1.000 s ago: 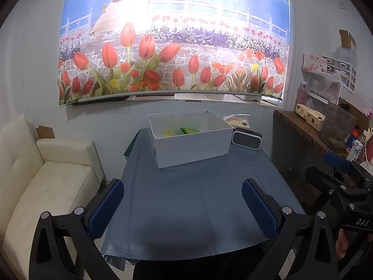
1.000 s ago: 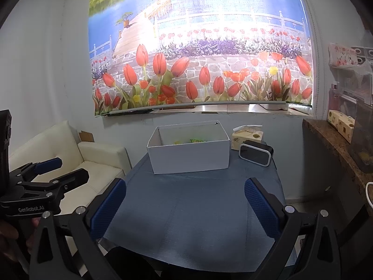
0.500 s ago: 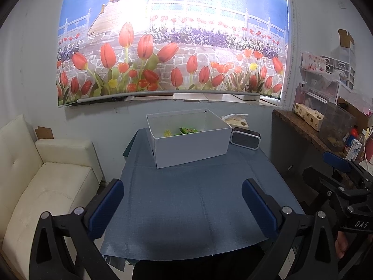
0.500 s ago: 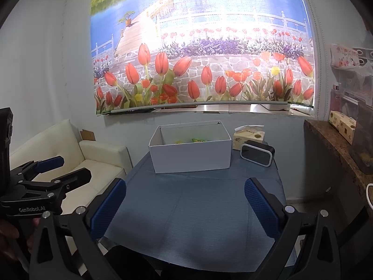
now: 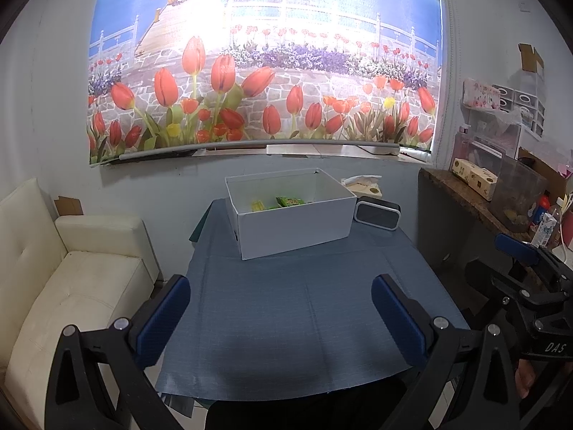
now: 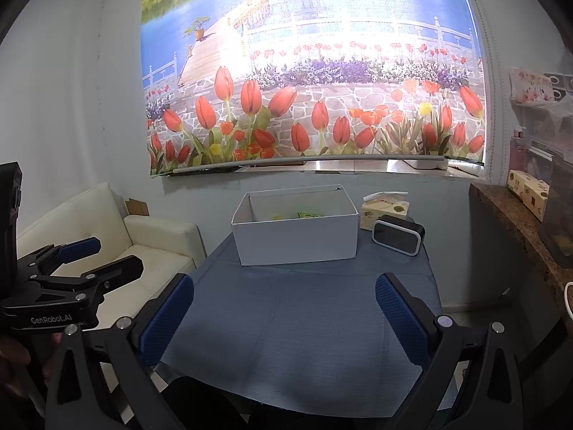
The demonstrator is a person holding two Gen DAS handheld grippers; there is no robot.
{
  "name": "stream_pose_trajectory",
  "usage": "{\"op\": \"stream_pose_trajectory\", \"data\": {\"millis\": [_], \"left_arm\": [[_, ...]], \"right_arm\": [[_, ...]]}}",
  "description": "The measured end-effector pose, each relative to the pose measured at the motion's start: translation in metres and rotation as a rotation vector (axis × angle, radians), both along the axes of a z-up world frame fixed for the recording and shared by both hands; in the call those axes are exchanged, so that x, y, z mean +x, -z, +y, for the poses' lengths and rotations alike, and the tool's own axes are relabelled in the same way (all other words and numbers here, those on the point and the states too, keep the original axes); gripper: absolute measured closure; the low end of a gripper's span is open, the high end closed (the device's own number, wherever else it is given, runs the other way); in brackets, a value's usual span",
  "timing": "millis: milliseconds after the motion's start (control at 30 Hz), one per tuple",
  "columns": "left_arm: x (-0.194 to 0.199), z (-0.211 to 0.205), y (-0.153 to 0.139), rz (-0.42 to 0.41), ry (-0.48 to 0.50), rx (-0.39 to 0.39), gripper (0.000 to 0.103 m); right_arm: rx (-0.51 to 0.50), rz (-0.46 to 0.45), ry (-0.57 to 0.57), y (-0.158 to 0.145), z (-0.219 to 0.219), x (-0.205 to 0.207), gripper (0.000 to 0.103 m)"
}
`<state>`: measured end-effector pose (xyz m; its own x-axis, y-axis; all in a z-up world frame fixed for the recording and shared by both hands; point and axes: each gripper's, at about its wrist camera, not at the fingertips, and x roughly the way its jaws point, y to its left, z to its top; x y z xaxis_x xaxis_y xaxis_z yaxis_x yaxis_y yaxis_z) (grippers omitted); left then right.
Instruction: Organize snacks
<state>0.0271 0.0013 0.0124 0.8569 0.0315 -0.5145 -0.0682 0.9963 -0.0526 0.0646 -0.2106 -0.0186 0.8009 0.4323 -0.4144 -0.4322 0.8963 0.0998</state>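
Tulip mural [image 5: 265, 61] covers the back wall, cream sofa [image 5: 71, 279] to the left. Table with blue cloth [image 5: 304, 308] fills the middle; the near half of the cloth is bare. White box [image 5: 297, 225] sits at the far end of the table, open top, turned a bit at an angle. Snacks [image 5: 290, 201] are inside the box: a green packet and something yellow beside it, low against the bottom, only partly visible over the front wall. Black speaker [image 5: 376, 213] stands just beside the box's right end, tissue box [image 6: 385, 209] behind it near the wall. Stone counter [image 5: 462, 193] on the right holds a carton and clutter, too small to tell.

Left gripper [image 5: 283, 319] hovers over the near table edge, blue pads wide apart, nothing between them, touching nothing. Right gripper [image 6: 284, 317] same: pads spread wide, empty, above the cloth near the front edge. Each gripper shows at the side of the other's view, fingers also apart there. Both are well apart from the box.
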Motion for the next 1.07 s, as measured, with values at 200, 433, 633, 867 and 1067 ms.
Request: {"op": "stream_pose_trajectory", "data": {"millis": [200,433,633,867,1067], "left_arm": [[-0.0005,0.0,-0.0003,-0.001,0.003,-0.001,0.0],[-0.0007,-0.0004,-0.0003,0.0,0.006,0.001,0.0],[-0.0004,0.0006,-0.0003,0.002,0.006,0.002,0.0],[0.0009,0.0001,0.0007,0.006,0.009,0.002,0.0],[-0.001,0.0009,0.0001,-0.008,0.018,-0.012,0.0]], "right_arm": [[0.001,-0.001,-0.002,0.0,-0.0003,-0.0004,0.0],[0.001,-0.002,0.0,-0.0002,0.0004,-0.001,0.0],[0.001,-0.001,-0.001,0.0001,0.0005,-0.0011,0.0],[0.002,-0.001,-0.001,0.0003,0.0003,-0.0013,0.0],[0.002,-0.001,-0.002,0.0003,-0.0004,-0.0009,0.0]]}}
